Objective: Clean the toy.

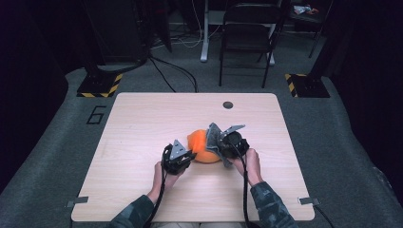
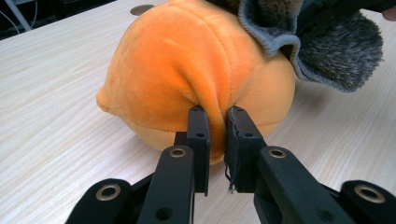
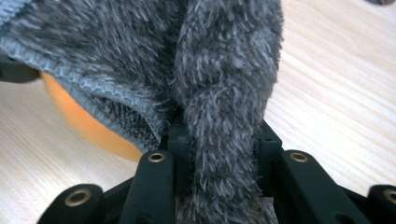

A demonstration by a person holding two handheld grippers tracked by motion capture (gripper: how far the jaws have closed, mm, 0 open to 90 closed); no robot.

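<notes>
Orange plush [image 2: 187,70] — pinched, left gripper [image 2: 217,116] | grey fleece [image 3: 224,93] — clamped, right gripper [image 3: 219,140]

Right gripper [image 3: 217,140] fingertips buried under grey fuzzy cloth [image 3: 224,70]; jaw tips unseen. Cloth cut off by top edge in right gripper view, and covers most of orange plush [image 3: 88,126] there. Pinched fold of orange plush [image 2: 196,74] hides inner faces of left gripper [image 2: 217,116] pads. High view: grip details too small to tell. Person's forearms cut off at near edge.
</notes>
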